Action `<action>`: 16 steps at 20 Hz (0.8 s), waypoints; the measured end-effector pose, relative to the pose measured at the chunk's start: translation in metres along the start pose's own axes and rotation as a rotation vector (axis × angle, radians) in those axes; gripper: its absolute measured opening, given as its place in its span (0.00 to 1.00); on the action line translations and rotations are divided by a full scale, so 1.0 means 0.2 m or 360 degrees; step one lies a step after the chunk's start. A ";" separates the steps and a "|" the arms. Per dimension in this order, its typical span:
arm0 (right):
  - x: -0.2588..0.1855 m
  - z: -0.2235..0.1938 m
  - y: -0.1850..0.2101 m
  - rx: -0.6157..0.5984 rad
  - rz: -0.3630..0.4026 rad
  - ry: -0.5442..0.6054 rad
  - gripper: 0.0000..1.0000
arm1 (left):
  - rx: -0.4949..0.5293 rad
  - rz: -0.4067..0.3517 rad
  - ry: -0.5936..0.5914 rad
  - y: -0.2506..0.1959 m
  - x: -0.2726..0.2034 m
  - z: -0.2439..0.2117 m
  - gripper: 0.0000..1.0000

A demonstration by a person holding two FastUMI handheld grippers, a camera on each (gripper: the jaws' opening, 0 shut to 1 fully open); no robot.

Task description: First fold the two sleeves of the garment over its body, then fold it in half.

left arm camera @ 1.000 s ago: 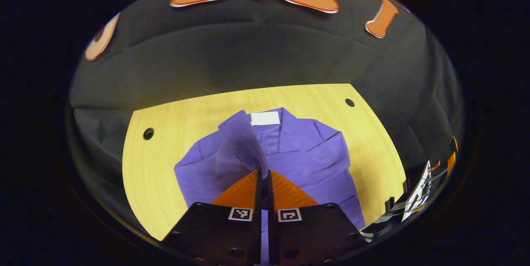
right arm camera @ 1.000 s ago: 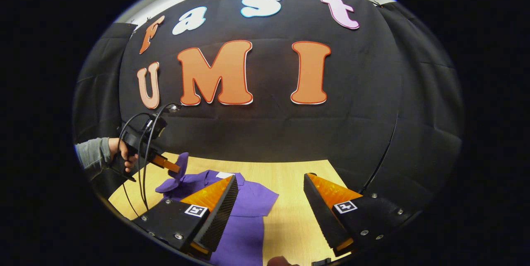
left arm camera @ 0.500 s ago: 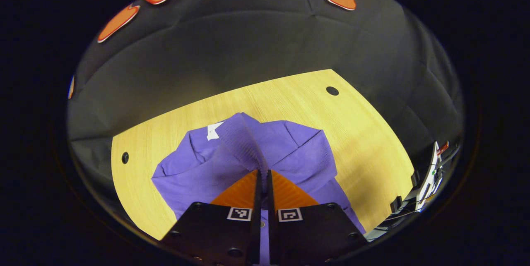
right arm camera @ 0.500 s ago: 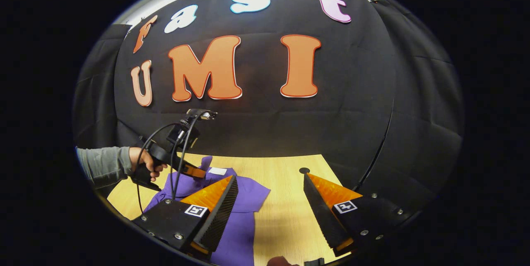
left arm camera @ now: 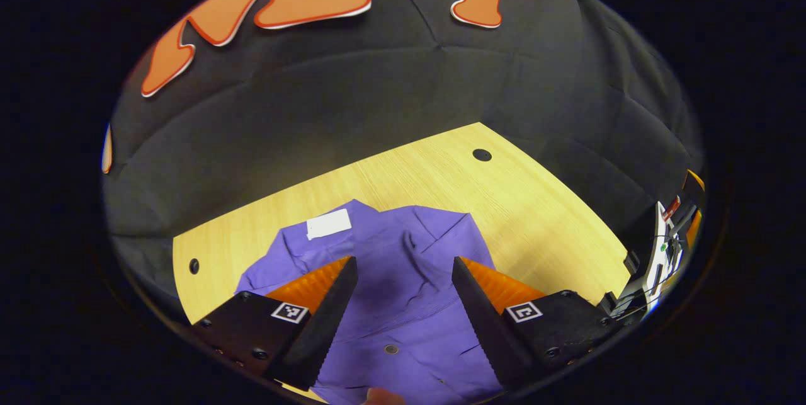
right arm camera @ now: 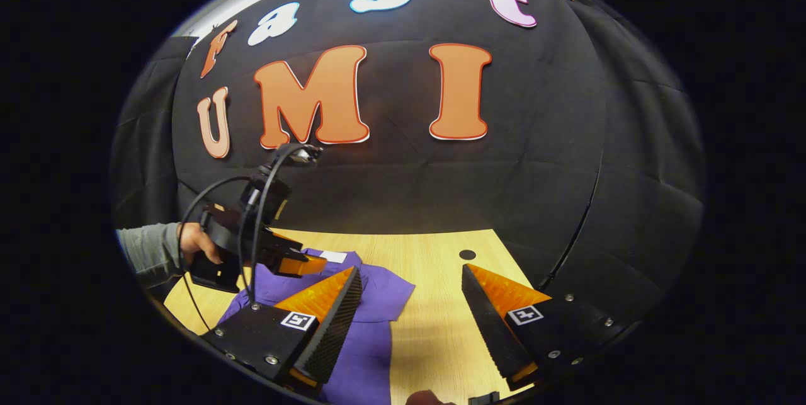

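A purple shirt [left arm camera: 403, 291] lies on the light wooden table [left arm camera: 535, 216], a white tag at its collar [left arm camera: 329, 224]. One sleeve lies folded over the body. My left gripper [left arm camera: 403, 266] hangs just above the shirt's chest, open, nothing between its fingers. In the right gripper view the shirt [right arm camera: 378, 295] lies at the lower left, and the left gripper [right arm camera: 296, 263], held by a hand [right arm camera: 195, 244], hovers over it. My right gripper [right arm camera: 412, 282] is open above the table's right part, its left finger over the shirt's edge.
The table has round holes at its corners [left arm camera: 482, 155] [left arm camera: 194, 265] [right arm camera: 467, 254]. The black cloth wall stands right behind the table. A cable loops from the left gripper's handle [right arm camera: 252, 203]. A bit of the right gripper shows at the far right [left arm camera: 661, 260].
My left gripper was shut on the raised sleeve; it has let go and stands open. The sleeve now lies flat on the shirt's body. The right gripper has barely moved.
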State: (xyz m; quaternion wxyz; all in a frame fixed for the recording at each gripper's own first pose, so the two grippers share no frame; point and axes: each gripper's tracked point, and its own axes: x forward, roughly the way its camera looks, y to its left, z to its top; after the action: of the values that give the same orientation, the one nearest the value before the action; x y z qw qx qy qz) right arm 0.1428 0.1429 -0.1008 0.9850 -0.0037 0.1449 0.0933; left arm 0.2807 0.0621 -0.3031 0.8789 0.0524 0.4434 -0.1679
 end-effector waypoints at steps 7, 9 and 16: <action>0.01 0.03 0.12 -0.0057 0.0014 -0.0077 0.95 | -0.0021 0.0236 -0.0404 0.25 -0.45 -0.08 0.99; 0.00 0.07 0.15 -0.0096 0.0001 -0.0150 0.95 | -0.0088 0.0298 -0.0548 0.28 -0.60 -0.10 0.99; -0.04 0.15 0.29 -0.0164 0.0067 -0.0375 0.95 | -0.0190 0.0539 -0.1020 0.39 -1.08 -0.17 0.99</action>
State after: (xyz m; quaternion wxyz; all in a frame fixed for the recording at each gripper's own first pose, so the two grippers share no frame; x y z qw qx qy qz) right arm 0.1329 0.2003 -0.0684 0.9916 -0.0402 0.0231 0.1210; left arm 0.1629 0.1981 -0.1556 0.9900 0.0184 0.1395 -0.0016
